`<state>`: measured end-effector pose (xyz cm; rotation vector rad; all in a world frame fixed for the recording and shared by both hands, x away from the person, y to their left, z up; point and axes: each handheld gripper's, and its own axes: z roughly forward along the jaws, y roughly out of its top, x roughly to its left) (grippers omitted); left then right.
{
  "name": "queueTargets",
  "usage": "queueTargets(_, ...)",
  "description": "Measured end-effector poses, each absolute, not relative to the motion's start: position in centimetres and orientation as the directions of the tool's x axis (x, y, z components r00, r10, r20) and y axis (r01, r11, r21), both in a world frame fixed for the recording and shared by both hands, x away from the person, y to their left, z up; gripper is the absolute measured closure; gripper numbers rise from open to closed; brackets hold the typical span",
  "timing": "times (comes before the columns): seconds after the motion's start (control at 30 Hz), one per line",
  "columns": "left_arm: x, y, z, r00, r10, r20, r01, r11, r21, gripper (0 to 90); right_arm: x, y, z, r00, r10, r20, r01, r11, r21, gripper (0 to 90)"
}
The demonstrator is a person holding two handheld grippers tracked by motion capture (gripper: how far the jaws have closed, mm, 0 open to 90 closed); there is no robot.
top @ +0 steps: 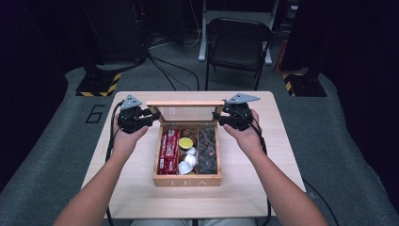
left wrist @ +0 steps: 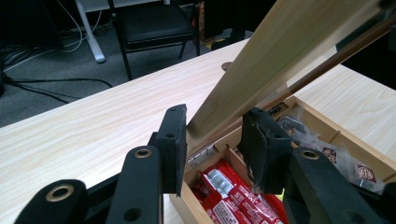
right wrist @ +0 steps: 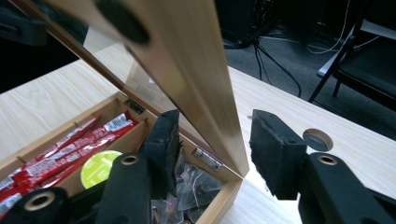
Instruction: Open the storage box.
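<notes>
**Both Grippers at the Raised Lid of the Tea Box**

The wooden tea box [top: 187,178] sat at the middle of the table [top: 263,188], its glass-paned lid [top: 186,103] raised at the box's far edge. The left gripper [left wrist: 212,140] clenched the lid's left frame edge. The right gripper [right wrist: 212,149] straddled the right frame edge, its jaws released and clear of the wood. Inside the box lay red packets [top: 168,151], a yellow-topped capsule [top: 185,142], white capsules [top: 187,162] and dark sachets [top: 207,149]. A folding chair [top: 237,42] stood beyond the box.

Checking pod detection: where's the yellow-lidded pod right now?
In the high view the yellow-lidded pod sits in the tea box's middle compartment, toward the back, between the red packets on its left and the dark tea bags on its right.
</notes>
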<state>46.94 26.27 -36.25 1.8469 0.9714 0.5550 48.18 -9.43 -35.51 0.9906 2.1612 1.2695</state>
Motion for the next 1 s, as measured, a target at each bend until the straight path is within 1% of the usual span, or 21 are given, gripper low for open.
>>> queueTargets(0.37, 47.8, 26.3, -35.9, 0.578, 0.815, -0.047, 0.393, -0.227, 0.891, 61.6, 49.6, -9.3, -37.1, -0.621, 0.783, 0.004, 0.398, 0.311, 0.863, 55.8)
queueTargets(0.5, 48.1, 26.3, -35.8, 0.574, 0.817, -0.051, 0.395, -0.222, 0.891, 61.7, 50.3, -9.2, -37.6, -0.628, 0.778, 0.016, 0.405, 0.310, 0.860, 55.8)
queueTargets(0.57, 48.2, 26.3, -35.8, 0.577, 0.816, -0.048, 0.395, -0.227, 0.890, 61.8, 50.6, -9.1, -37.9, -0.619, 0.785, 0.019, 0.415, 0.306, 0.857, 57.5)
queueTargets(0.7, 48.5, 26.3, -35.7, 0.577, 0.815, -0.047, 0.395, -0.229, 0.890, 61.9, 50.9, -8.9, -38.1, -0.611, 0.791, 0.009, 0.408, 0.306, 0.860, 61.1)
queueTargets(0.9, 48.8, 26.3, -35.8, 0.572, 0.818, -0.053, 0.388, -0.213, 0.897, 61.9, 51.2, -9.0, -38.2, -0.614, 0.790, 0.000, 0.395, 0.307, 0.866, 62.2)
queueTargets(1.0, 49.1, 26.4, -36.1, 0.572, 0.817, -0.073, 0.400, -0.200, 0.895, 61.1, 51.3, -9.0, -38.2, -0.613, 0.790, 0.002, 0.395, 0.305, 0.867, 62.2)
